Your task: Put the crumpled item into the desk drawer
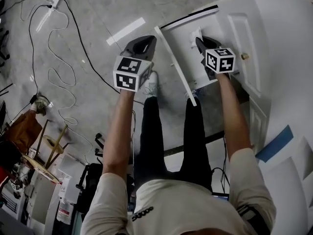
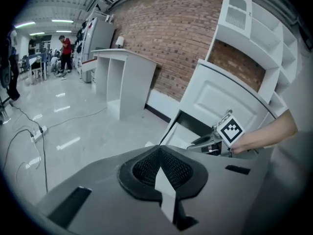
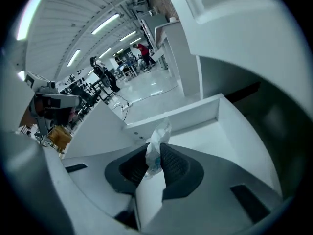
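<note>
White crumpled item (image 3: 159, 135), partly hidden, pinched in right claw (image 3: 155, 153) over drawer (image 3: 195, 114); left claw (image 2: 160, 153) closed, empty.

Lab hall: brick wall (image 2: 166, 38), floor cables (image 1: 55, 58).

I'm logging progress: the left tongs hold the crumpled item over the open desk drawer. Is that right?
Wrong side. The right tongs hold the crumpled item over the open desk drawer, as the right gripper view shows.
</note>
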A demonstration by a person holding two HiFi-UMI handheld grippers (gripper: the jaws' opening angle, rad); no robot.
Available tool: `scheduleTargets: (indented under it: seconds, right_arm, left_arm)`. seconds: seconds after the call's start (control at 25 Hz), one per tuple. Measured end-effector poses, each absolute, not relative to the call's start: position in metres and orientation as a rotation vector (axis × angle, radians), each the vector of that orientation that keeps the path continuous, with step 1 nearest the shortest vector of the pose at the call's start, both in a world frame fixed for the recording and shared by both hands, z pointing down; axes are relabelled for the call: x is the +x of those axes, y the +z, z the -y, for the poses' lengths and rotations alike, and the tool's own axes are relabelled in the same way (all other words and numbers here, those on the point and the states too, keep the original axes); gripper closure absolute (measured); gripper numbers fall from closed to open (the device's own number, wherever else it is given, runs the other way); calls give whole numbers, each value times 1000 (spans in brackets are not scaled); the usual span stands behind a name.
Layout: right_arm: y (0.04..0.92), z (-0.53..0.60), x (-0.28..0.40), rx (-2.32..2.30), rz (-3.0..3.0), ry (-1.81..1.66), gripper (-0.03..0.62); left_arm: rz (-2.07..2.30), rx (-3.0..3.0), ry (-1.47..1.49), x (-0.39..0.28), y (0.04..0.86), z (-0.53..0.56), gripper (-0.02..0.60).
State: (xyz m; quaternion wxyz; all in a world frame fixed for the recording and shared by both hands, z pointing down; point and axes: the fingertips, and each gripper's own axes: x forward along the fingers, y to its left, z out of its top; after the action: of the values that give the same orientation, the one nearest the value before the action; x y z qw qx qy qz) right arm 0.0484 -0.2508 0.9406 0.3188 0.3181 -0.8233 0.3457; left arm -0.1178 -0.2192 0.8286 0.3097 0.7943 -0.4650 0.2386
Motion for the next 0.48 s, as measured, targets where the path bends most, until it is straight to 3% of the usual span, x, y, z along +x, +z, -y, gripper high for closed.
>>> scheduleTargets:
  seconds: [0.32,0.48]
  right_arm:
    - [992,254,73,944,2073,1034,537]
    - [1009,253,97,988,1992,1005,485]
  left_arm:
    - [1227,2070,628,-124,853,203,570]
    - [1232,2035,633,-127,860,198,570]
